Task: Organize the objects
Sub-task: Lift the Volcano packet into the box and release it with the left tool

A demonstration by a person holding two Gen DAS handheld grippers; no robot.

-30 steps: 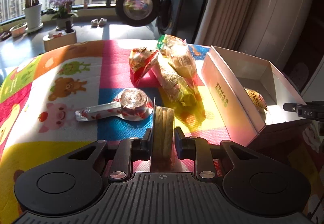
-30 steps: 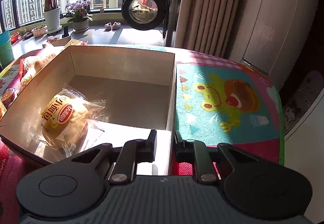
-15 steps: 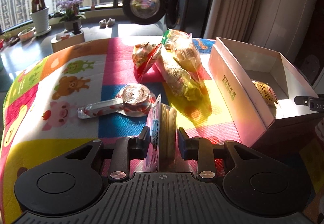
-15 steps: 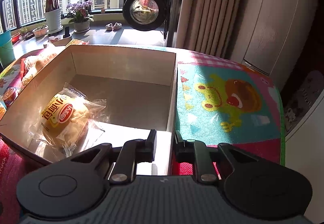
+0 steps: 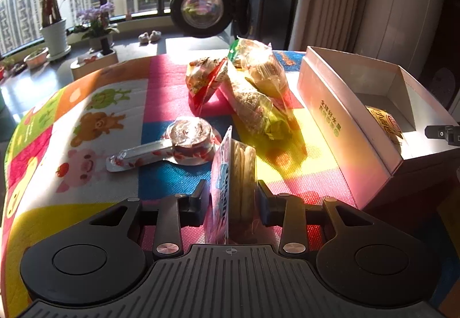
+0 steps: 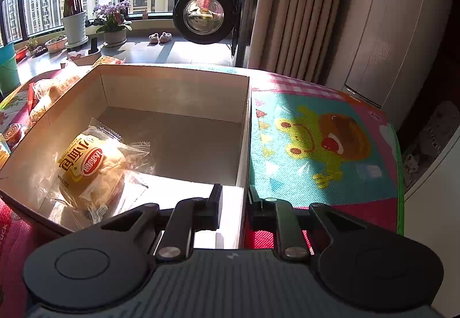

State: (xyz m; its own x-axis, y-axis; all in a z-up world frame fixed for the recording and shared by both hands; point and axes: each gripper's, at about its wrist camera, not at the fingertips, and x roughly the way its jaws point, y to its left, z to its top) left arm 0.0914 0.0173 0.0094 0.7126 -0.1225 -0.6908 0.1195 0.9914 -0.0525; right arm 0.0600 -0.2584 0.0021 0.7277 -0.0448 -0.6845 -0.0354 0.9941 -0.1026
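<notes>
My left gripper (image 5: 232, 191) clamps an upright clear-wrapped cracker packet (image 5: 233, 183). Only my right view shows my right gripper (image 6: 235, 204) pinching the white cardboard box's (image 6: 172, 79) right wall, with a wrapped bun (image 6: 92, 171) inside.

The box wall (image 5: 339, 128) hides most of the bread packet (image 5: 383, 122). The cracker pack (image 5: 233, 188) has its lower end behind the left gripper (image 5: 231, 197).
</notes>
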